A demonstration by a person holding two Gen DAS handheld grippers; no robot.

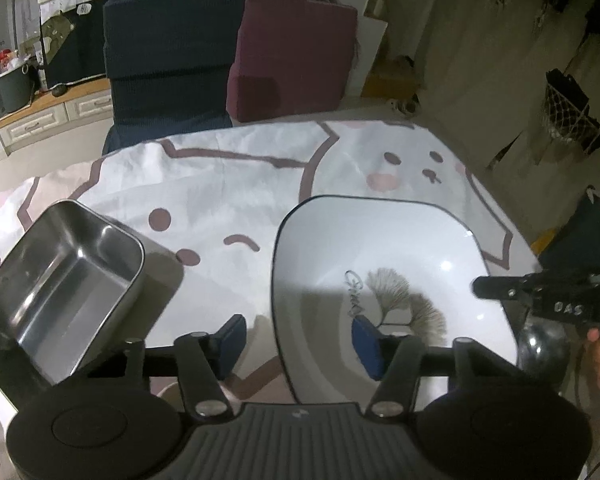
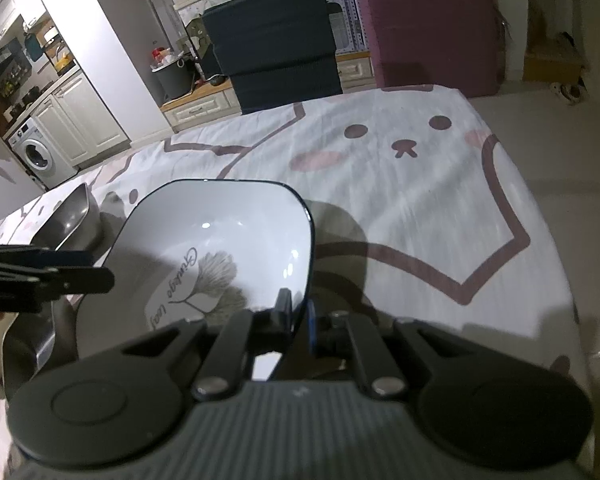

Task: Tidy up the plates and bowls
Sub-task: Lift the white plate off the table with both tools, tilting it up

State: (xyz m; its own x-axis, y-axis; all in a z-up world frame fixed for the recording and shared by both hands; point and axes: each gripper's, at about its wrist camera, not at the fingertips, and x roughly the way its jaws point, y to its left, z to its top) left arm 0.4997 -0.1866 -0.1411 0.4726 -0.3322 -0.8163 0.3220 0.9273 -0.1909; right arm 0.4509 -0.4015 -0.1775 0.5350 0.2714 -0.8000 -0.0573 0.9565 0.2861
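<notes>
A white square plate (image 1: 400,248) with a dark rim and a leaf drawing sits on the tablecloth. My left gripper (image 1: 300,344) stands open astride the plate's left rim, one blue pad (image 1: 232,340) outside and the other over the plate, neither pressing. My right gripper (image 2: 298,314) is shut on the plate (image 2: 220,240) at its right rim; in the left wrist view it (image 1: 484,287) reaches in from the right. A rectangular steel tray (image 1: 68,288) lies empty to the left of the plate, seen also in the right wrist view (image 2: 72,216).
A white tablecloth (image 1: 220,184) with bear drawings covers the table. A round shiny steel bowl (image 1: 540,348) sits by the plate's near right corner. Behind the far table edge stand a dark blue chair (image 1: 168,52) and a maroon chair (image 1: 296,52).
</notes>
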